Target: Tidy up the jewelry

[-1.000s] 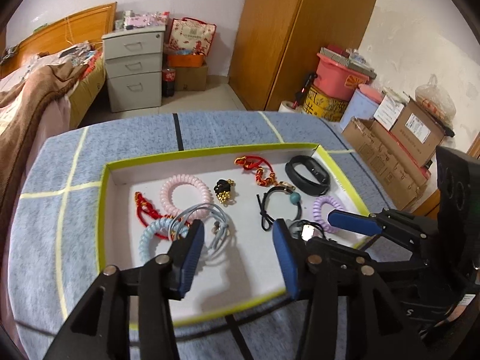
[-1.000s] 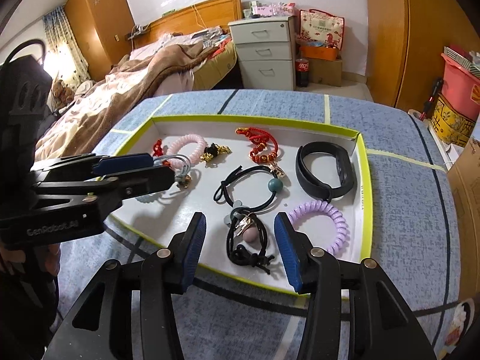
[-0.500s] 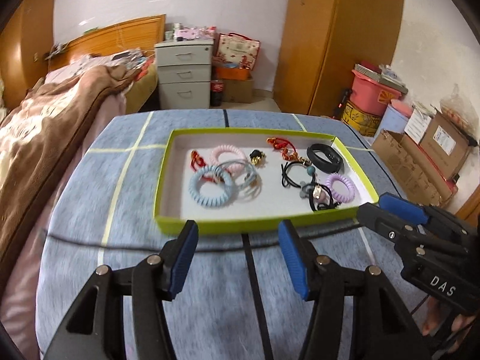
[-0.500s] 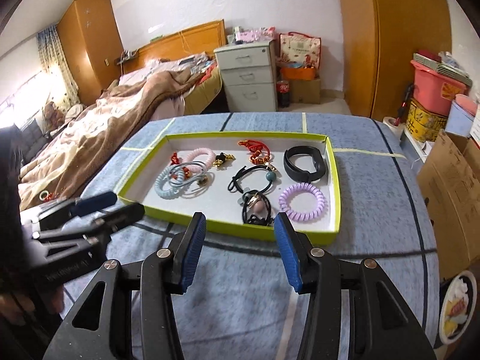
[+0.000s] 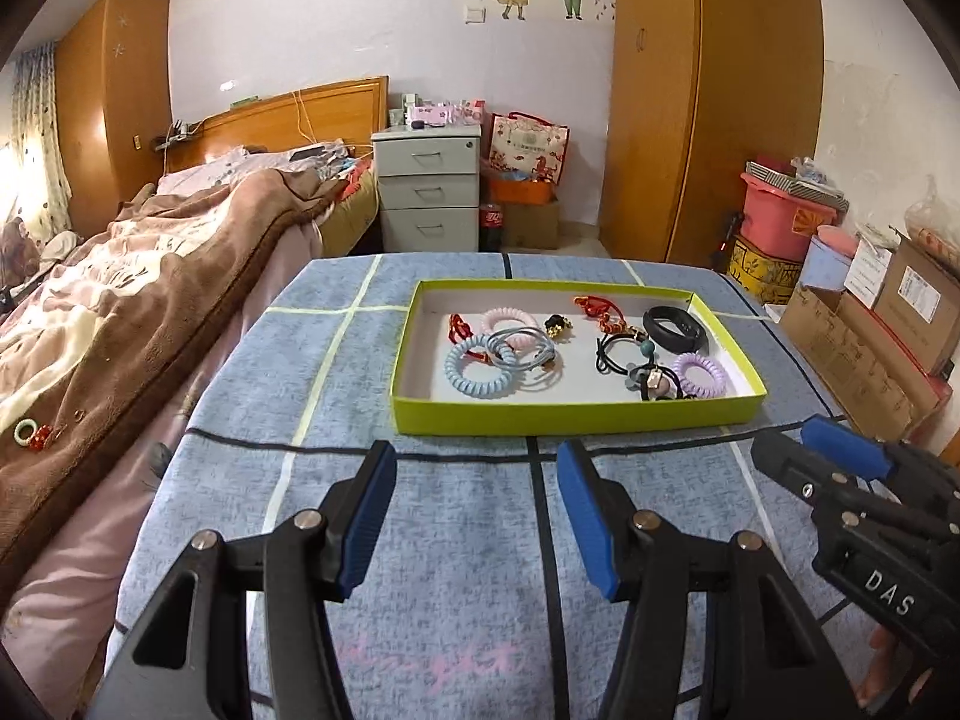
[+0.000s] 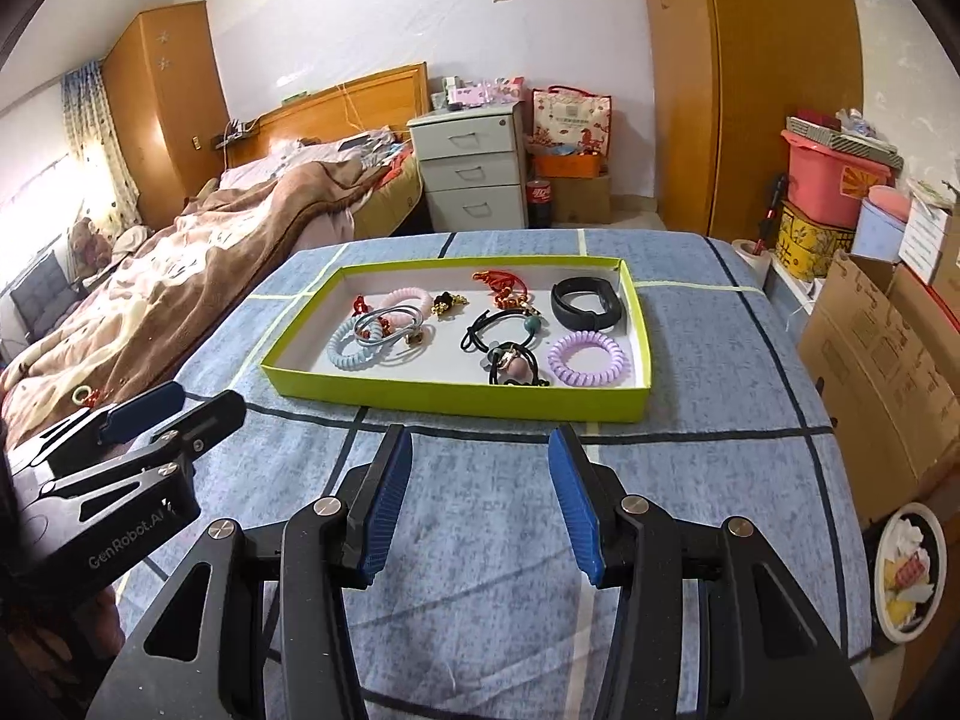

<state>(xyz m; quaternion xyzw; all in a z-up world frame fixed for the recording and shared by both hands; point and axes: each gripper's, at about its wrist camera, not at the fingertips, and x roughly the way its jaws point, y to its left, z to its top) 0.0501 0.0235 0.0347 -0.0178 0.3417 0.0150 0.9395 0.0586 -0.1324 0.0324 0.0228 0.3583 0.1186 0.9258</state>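
A shallow lime-green tray lies on the blue checked cloth. In it are a light-blue coil band, a pink coil band, a purple coil band, a black wristband, black hair ties and red cord pieces. My left gripper stands open and empty over the cloth, well short of the tray. My right gripper is likewise open and empty; it shows at the lower right of the left wrist view.
A bed with a brown blanket runs along the left of the table. Grey drawers and a wardrobe stand behind. Cardboard boxes and a pink bin line the right side.
Both grippers have drawn back from over the tray to the near part of the cloth. The tray now looks smaller and farther away, and more of the room shows.
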